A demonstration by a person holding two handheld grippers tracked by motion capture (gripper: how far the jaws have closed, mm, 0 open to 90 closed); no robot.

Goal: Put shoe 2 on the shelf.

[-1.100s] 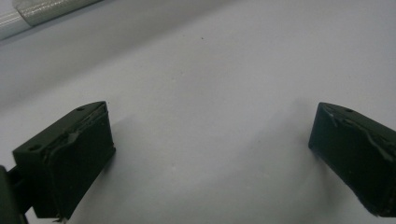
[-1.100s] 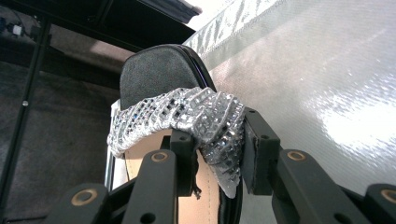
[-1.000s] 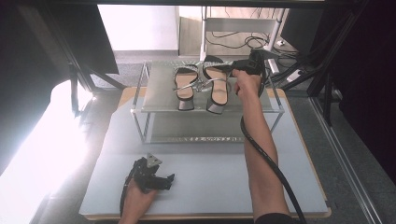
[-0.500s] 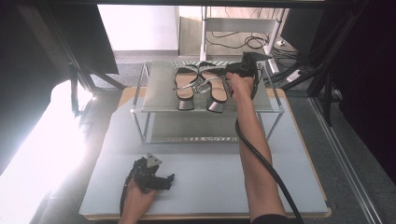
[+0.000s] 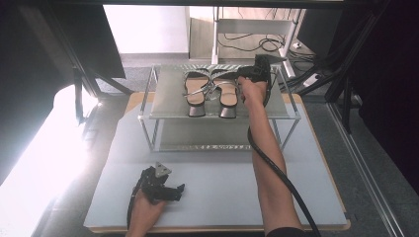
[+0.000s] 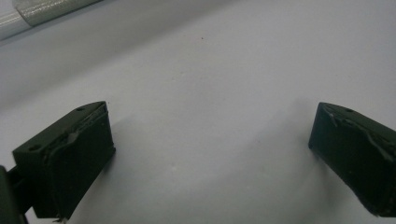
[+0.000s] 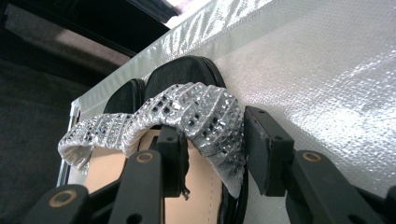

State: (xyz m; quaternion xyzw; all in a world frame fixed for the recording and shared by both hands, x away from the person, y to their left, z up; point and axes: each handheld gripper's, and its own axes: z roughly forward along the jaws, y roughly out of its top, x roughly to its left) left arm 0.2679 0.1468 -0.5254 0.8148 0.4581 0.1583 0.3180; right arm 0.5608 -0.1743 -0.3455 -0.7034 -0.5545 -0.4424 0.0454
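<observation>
Light right sandal [image 7: 187, 140]: the soft sequinned strap [image 7: 205, 114] seems loose between the right gripper [image 7: 212, 154], whose spread jaws were just opening; grip the sole's stiff edge.

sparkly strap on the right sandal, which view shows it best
The right gripper view: the sparkly strap sits close up between the right gripper jaws, which have just been opening. The high view shows it small on the rack; the left gripper view shows bare table.

The two sandals [image 5: 212, 91] have tan insoles, black soles and heels, and silver straps [image 7: 196, 116] set with small mirrored squares in rows. The shelf [image 5: 168, 98] under them is silvery grey with a woven sheen, the table mat [image 5: 222, 182] pale grey, and both grippers black.
</observation>
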